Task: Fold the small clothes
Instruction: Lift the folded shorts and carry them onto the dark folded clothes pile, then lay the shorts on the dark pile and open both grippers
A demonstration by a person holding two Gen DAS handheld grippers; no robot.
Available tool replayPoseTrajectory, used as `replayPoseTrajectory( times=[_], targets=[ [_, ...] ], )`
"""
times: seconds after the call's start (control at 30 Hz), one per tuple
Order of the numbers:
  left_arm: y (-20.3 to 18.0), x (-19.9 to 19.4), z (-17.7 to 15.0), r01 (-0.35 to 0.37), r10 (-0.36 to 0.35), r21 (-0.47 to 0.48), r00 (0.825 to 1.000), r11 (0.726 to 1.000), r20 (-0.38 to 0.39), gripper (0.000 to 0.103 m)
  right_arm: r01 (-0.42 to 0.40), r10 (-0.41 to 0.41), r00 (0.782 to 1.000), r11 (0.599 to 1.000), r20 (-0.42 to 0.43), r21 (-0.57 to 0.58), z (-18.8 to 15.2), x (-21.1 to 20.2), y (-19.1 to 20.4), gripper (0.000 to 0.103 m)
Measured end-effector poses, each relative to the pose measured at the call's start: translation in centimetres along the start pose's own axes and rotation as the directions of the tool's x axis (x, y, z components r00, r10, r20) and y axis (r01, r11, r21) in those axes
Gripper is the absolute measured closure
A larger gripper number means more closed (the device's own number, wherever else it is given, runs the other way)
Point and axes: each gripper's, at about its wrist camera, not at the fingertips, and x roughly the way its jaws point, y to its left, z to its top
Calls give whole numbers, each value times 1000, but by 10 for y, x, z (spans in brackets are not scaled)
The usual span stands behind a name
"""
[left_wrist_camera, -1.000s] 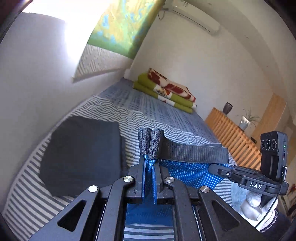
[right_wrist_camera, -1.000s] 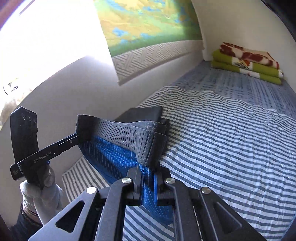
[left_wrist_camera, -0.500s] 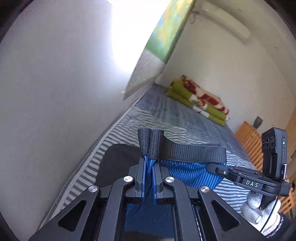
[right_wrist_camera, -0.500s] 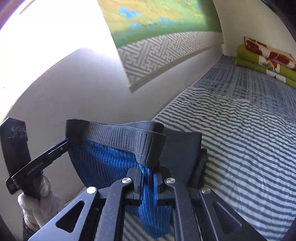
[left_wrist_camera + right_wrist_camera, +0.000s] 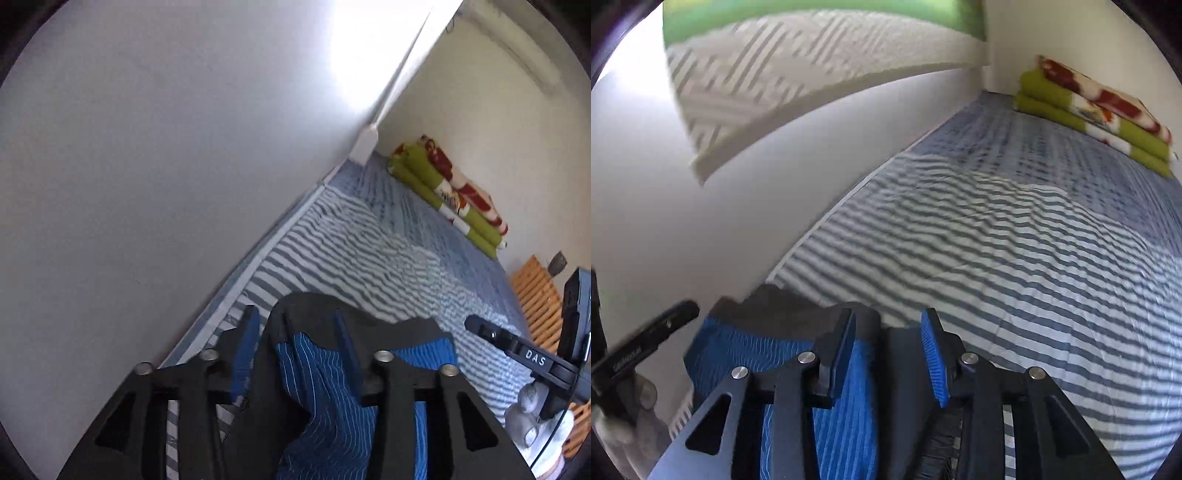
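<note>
With both the left gripper (image 5: pixel 295 332) and right gripper (image 5: pixel 888 339) spread wide, nothing gripped, the briefs (image 5: pixel 332 398) — dropped at 6 o'clock — could be bunched by careless withdrawal.

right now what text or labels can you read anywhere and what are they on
"DAS": white letters on the black bar of the right gripper, seen in the left wrist view.
Pale lettering on the left gripper's bar, in the right wrist view: too blurred to read.
Nothing readable on the blue striped underwear or folded blanket.
</note>
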Motion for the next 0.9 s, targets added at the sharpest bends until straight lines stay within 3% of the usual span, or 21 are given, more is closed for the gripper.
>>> replayPoseTrajectory(
  times=[0.1,0.2,0.37,0.43,0.63,0.73,0.9],
  targets=[
    [5,-15,-13,69,-68,31,997,997,-33,56,-89,88,996,995,-6,-34,-8,-14,9,70],
    [6,-27,-39,80,-72,101,994,992,-82,56,-142,137,989,984,-49,-109,-28,-21,27,70],
    [26,-36,-81,118,-109,50,982,992,-154,59,-104,86,990,980,-113,-168,-55,-12,38,70],
    [24,-34,-96,136,-122,61,974,989,-191,66,-103,85,988,984,-126,-143,-61,-10,34,70],
    [13,-17,-120,111,-89,73,962,991,-259,69,-104,87,983,990,-163,-98,-67,-9,27,70],
    [11,-12,-128,108,-87,63,956,992,-280,96,-87,69,983,991,-172,-100,-67,-3,27,70],
    [3,-37,-136,108,-86,68,961,992,-263,96,-33,11,983,993,-186,-116,-69,12,32,70]
  ],
)
